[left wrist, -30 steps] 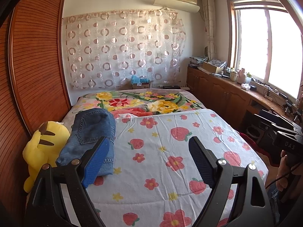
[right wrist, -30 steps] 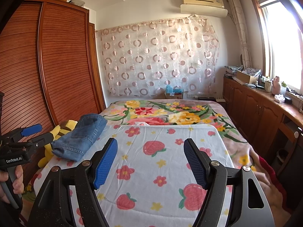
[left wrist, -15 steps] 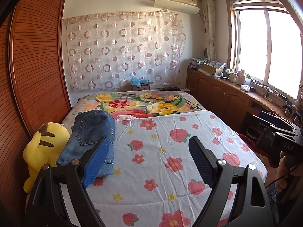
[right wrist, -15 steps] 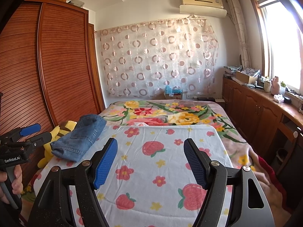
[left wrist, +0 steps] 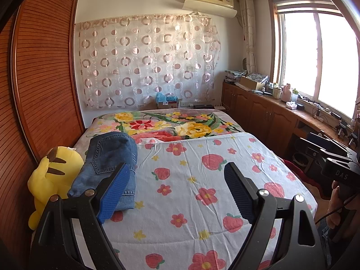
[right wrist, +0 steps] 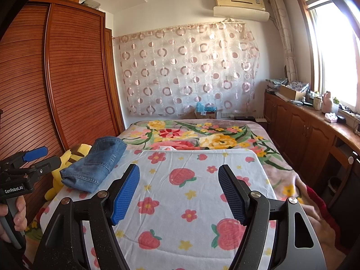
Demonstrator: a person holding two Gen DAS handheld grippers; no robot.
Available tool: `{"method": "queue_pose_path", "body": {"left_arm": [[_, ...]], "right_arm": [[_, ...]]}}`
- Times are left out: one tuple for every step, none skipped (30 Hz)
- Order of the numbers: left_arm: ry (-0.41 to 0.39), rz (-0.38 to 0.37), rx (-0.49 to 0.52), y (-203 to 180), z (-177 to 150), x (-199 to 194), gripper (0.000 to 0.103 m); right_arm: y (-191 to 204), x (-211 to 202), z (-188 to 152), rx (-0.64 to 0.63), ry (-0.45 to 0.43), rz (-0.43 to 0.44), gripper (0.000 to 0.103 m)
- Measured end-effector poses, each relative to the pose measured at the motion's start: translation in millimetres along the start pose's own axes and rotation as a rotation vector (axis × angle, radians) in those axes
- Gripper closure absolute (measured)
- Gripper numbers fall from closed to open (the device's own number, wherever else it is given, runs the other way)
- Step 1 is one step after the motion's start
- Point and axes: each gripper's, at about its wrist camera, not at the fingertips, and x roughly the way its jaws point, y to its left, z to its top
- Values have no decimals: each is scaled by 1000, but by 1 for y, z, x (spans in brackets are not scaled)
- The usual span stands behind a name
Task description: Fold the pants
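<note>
Folded blue jeans (left wrist: 110, 157) lie at the left side of the bed on the strawberry-print sheet (left wrist: 202, 180); they also show in the right wrist view (right wrist: 96, 164). My left gripper (left wrist: 176, 177) is open and empty, held above the near part of the bed, just right of the jeans. My right gripper (right wrist: 178, 181) is open and empty above the sheet (right wrist: 191, 191), well right of the jeans. The left gripper also shows at the left edge of the right wrist view (right wrist: 33, 157), and the right gripper's body at the right edge of the left wrist view.
A yellow plush toy (left wrist: 51, 175) sits against the jeans at the bed's left edge. A wooden wardrobe (left wrist: 40, 90) stands along the left. Wooden cabinets (left wrist: 270, 117) run under the window on the right. A floral blanket (left wrist: 168, 126) covers the far bed.
Both views have tilted slightly, so the scene sits a little lower in frame. The jeans have not moved and both grippers stay open.
</note>
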Motion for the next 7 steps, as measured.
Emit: {"method": "queue_pose_path", "body": {"left_arm": [[0,0,0,0,0,0,17],[-1,0,0,0,0,0,17],[-1,-1,0,0,0,0,17],[-1,-1,-1,0,0,0,17],[-2,-1,0,0,-1,0,17],[-1,0,0,0,-1,0,17],[-1,0,0,1,-1,0,17]], "right_arm": [[0,0,0,1,0,0,29],[0,0,0,1,-1,-2,29],[-1,0,0,1,-1,-2,29],[-1,0,0,1,-1,-1,29],[-2,0,1,3,-1,-1,29],[-1,0,0,2,0,-1,29],[-1,0,0,2,-1,-1,29]]}}
